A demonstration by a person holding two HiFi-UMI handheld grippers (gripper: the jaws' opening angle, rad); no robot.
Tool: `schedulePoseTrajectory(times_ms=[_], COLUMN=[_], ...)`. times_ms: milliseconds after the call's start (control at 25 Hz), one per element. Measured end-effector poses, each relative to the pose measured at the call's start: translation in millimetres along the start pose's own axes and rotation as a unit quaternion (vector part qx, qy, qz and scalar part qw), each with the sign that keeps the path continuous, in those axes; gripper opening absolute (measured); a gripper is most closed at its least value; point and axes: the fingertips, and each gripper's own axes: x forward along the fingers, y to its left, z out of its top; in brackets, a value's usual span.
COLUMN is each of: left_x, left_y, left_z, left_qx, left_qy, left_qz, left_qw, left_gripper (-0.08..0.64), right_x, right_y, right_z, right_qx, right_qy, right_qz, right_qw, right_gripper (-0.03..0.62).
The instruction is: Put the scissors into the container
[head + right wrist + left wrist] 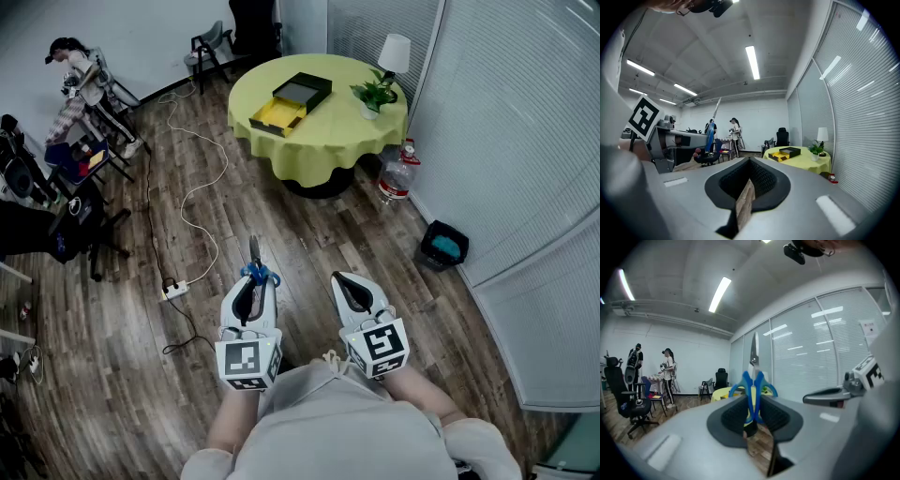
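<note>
Blue-handled scissors (255,263) point forward over the wood floor, their handles pinched between the pads of my left gripper (255,283). In the left gripper view the scissors (753,380) stand upright between the jaws of the left gripper (752,397), blades up. My right gripper (354,284) hangs beside it, shut with nothing in it (750,174). The container (292,99), a black and yellow open box, lies far ahead on the round table (328,145) with the yellow-green cloth. The right gripper view also shows the container (785,153).
A potted plant (375,94) and a white lamp (394,53) share the table. A water bottle (398,173) and a dark bin (442,246) stand by the blinds at right. A power strip (174,291) with its cable lies on the floor left. A person (80,89) and chairs are at far left.
</note>
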Motion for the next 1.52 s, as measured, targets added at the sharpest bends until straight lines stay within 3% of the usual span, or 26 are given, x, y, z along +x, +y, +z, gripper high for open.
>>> schedulePoseTrajectory(times_ms=[480,680,920,1200,1520], left_x=[4,11,20,38,97], left_y=[-6,-5,4,35,94], left_z=[-11,-19,-25,-22,-13], left_qx=[0.009,0.014,0.015,0.014,-0.004], left_qy=[0.019,0.035,0.047,0.042,0.036], left_qz=[-0.005,-0.002,0.006,0.003,-0.035], left_qw=[0.9998,0.9993,0.9987,0.999,0.9987], left_gripper=[0.081,0.081,0.081,0.081,0.081], right_x=[0,6,21,58,126], right_y=[-8,-19,-23,-22,-26], right_z=[-17,-32,-39,-48,-33], right_qx=[0.011,0.063,0.09,0.104,0.103], right_qy=[0.02,0.028,0.034,0.059,0.067], right_qz=[-0.009,-0.014,-0.008,-0.008,-0.051], right_qw=[1.0,0.997,0.995,0.993,0.991], right_gripper=[0.0,0.0,0.0,0.0,0.0])
